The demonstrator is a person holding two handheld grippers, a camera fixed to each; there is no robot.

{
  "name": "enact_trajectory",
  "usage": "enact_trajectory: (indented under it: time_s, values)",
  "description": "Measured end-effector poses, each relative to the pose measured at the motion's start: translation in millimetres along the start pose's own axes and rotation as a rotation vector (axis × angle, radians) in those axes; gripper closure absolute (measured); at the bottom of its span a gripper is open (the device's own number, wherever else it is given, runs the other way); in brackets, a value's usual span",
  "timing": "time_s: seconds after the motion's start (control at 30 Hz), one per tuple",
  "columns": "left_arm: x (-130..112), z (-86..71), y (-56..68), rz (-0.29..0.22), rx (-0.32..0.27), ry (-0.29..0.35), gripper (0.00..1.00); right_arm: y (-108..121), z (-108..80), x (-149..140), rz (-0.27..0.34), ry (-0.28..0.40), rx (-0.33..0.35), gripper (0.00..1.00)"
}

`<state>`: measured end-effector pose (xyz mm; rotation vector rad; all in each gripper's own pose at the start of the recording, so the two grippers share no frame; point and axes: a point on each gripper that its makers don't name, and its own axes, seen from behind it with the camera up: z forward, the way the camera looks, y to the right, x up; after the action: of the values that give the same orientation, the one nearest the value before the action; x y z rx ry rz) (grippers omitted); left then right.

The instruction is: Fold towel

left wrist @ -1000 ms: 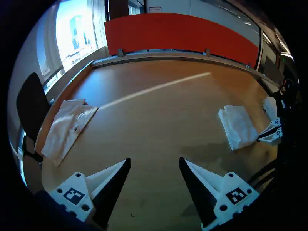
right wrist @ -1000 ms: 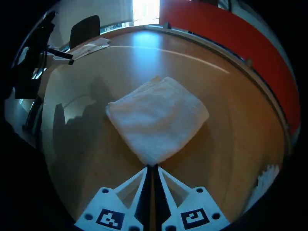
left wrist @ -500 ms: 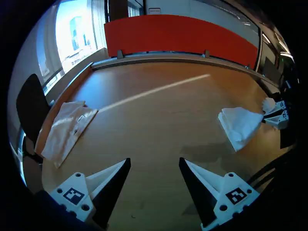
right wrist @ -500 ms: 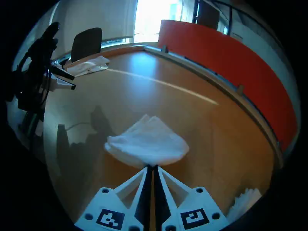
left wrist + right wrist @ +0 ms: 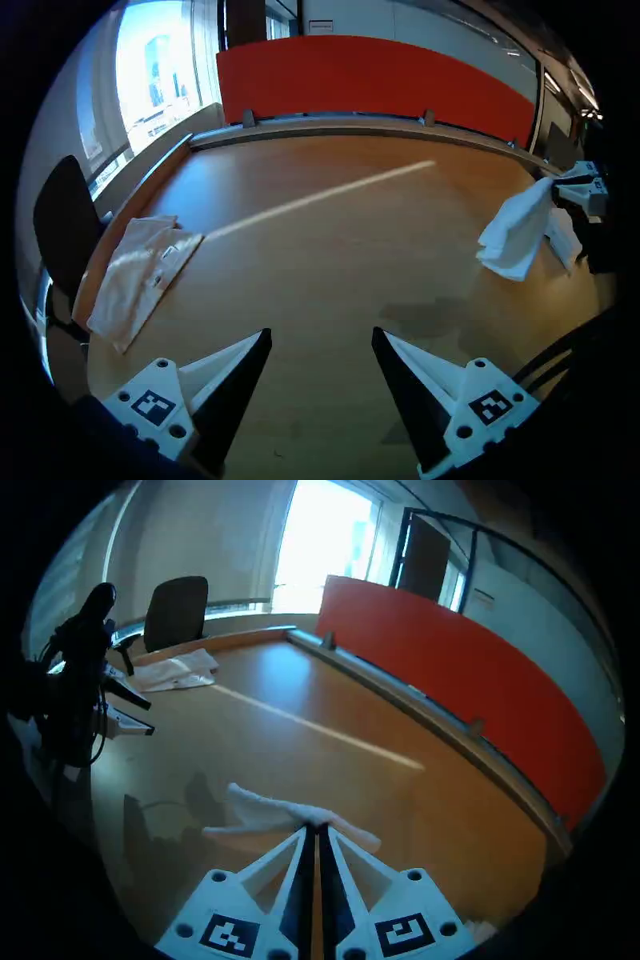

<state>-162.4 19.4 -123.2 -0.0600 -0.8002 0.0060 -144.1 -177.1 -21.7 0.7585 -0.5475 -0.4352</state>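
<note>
A folded white towel [image 5: 516, 232] hangs in the air at the right of the left gripper view, pinched by one corner in my right gripper [image 5: 570, 184]. In the right gripper view that gripper [image 5: 318, 832] is shut on the towel [image 5: 276, 814], which droops just past its fingertips above the wooden table [image 5: 320, 752]. My left gripper [image 5: 320, 332] stands open low over the table's near side, with nothing between its fingers. The right gripper view shows it far off at the left [image 5: 150, 720], held by a person's hand.
A flat white cloth [image 5: 140, 268] lies at the table's left edge beside a dark chair [image 5: 64, 216]. Another white towel [image 5: 564, 236] lies behind the hanging one. A red partition [image 5: 376, 76] runs along the table's far edge.
My right gripper has lifted the folded towel off the table by its corner; it lay flat a second ago and now hangs free. The left gripper has stayed put.
</note>
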Motion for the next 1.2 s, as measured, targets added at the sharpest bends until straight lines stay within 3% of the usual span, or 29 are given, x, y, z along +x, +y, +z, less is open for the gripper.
enact_trajectory:
  time_s: [0.5,1.2]
  values:
    - [15.9,7.6,11.1,0.014,-0.017,0.014,0.07,47.6,-29.2,5.9,0.017,0.009,-0.069,0.93]
    - [26.3,16.7,29.1,0.034,-0.027,0.011,0.07,175.2,-93.8,-24.3,0.082,-0.028,-0.214,0.94]
